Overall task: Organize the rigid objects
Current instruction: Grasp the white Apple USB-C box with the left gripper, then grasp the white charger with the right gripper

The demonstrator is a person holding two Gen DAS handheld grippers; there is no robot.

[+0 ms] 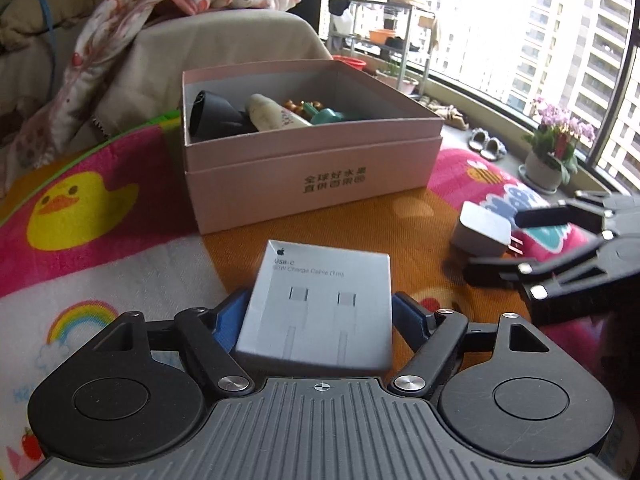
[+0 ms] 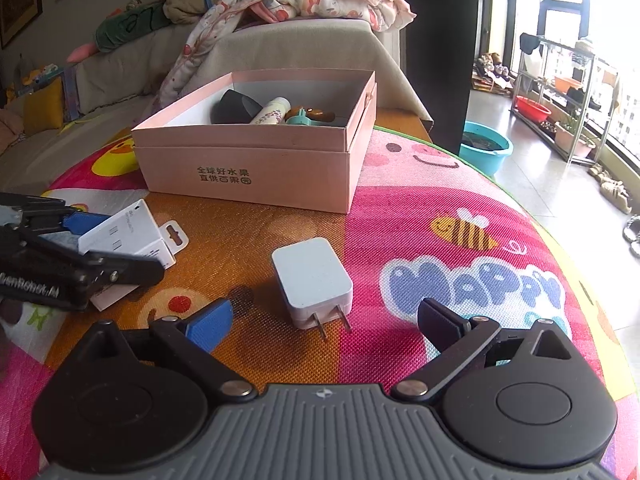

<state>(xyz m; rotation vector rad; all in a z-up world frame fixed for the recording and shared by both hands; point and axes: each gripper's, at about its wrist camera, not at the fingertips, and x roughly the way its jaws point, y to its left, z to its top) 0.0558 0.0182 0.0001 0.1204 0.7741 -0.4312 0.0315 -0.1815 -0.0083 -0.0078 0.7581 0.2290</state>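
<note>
Straddling the cable box [image 1: 320, 304] with my left fingers [image 1: 230, 320] spread and not yet gripping, I keep my right fingers [image 2: 212, 322] released around the charger [image 2: 312, 280], both bound for the pink box [image 1: 312, 184].

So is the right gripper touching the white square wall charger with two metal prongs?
Apart. The right wrist view shows the right gripper open, charger lying untouched beyond its fingertips.

Left gripper [image 1: 320, 312]: black linkage arms, blue pads, tilted downward. Jaws spread wide, one blue pad [image 1: 230, 320] at each side of a flat white cable carton [image 1: 320, 304]; contact not discernible.

Right gripper [image 2: 324, 320]: same black build, tilted downward, jaws wide apart, nothing between the blue-padded finger [image 2: 210, 322] and its black mate.
</note>
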